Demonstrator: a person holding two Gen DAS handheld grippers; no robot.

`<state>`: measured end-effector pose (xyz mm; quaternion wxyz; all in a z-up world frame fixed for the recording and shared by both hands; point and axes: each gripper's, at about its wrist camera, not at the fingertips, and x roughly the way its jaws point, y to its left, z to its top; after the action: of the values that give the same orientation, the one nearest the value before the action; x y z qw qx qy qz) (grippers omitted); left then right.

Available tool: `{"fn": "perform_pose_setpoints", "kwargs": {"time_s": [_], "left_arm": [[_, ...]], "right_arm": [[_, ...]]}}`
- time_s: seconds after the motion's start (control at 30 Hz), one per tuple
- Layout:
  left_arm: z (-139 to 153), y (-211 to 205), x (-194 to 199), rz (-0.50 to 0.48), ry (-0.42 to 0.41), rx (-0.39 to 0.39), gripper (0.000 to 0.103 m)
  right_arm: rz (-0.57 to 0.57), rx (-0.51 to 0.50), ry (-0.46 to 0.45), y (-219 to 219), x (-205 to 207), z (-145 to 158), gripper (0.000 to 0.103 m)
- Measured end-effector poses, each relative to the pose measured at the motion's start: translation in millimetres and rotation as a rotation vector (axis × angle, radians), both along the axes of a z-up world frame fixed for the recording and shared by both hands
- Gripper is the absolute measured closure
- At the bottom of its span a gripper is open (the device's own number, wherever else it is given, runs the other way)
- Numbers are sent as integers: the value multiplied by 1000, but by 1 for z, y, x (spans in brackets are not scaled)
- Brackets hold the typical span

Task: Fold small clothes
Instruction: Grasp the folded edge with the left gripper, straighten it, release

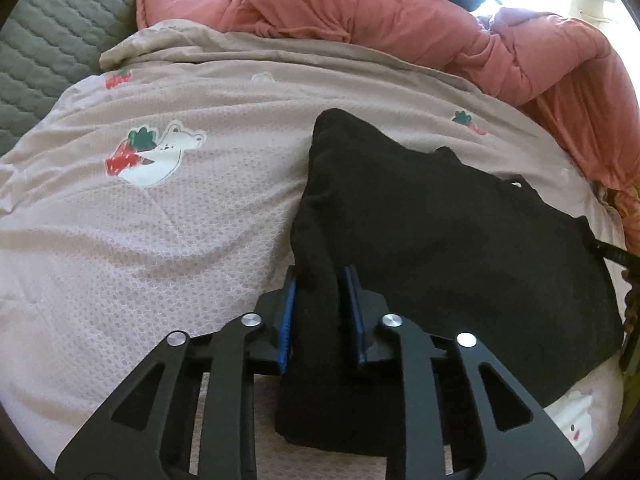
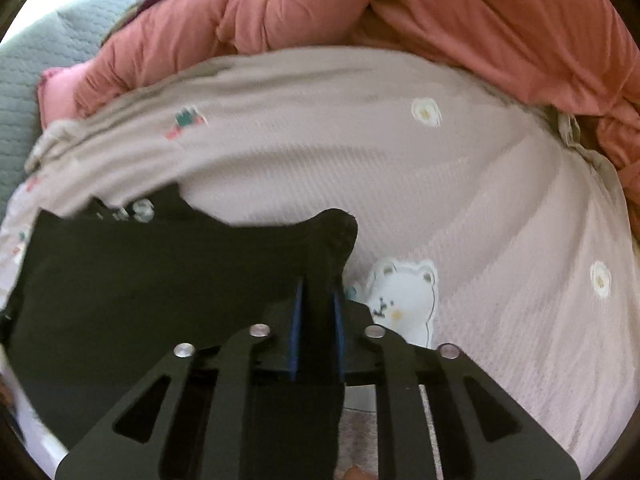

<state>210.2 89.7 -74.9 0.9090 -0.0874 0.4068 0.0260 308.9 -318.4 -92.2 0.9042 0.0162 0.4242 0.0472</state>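
The black garment [image 1: 440, 220] lies spread across a pale pink bedsheet [image 1: 160, 240], and both grippers have hold of it. In the left wrist view it stretches from between the fingers out to the right, one corner bunched up in a rounded hump toward the far side. The left gripper [image 1: 320, 284] is nearly closed, its blue-padded fingers [image 1: 290, 304] pinching a thick fold of the dark cloth, which hangs down between them toward the camera.

The right gripper [image 2: 318, 304] is likewise drawn in tight on the black garment [image 2: 140, 280], a narrow ridge of fabric squeezed between its blue pads [image 2: 297, 320]. From there the cloth runs away to the left, with pale lettering near its far edge, too blurred to read.

The bedsheet [image 2: 480, 208] is waffle-textured and printed with white bears [image 1: 168, 152] carrying strawberries; another bear [image 2: 404, 300] sits just right of the right gripper's fingers. Beyond the sheet, a salmon-coloured quilt [image 1: 400, 20] is heaped along the far side, and a grey-green quilted mattress cover [image 1: 52, 40] shows at the upper left.
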Motion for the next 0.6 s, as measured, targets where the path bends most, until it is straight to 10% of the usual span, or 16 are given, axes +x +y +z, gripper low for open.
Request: {"fn": "perform_pose_setpoints", "kwargs": {"time_s": [0.37,0.6], "left_arm": [[29,-5,-26,22,-73,33,79],[45,-45,-33,-82,-94,70,64]], "right_arm": [[-19,-30,-94,0,-49,34,63],[192,-44,-146,55,-93,49,57]]}}
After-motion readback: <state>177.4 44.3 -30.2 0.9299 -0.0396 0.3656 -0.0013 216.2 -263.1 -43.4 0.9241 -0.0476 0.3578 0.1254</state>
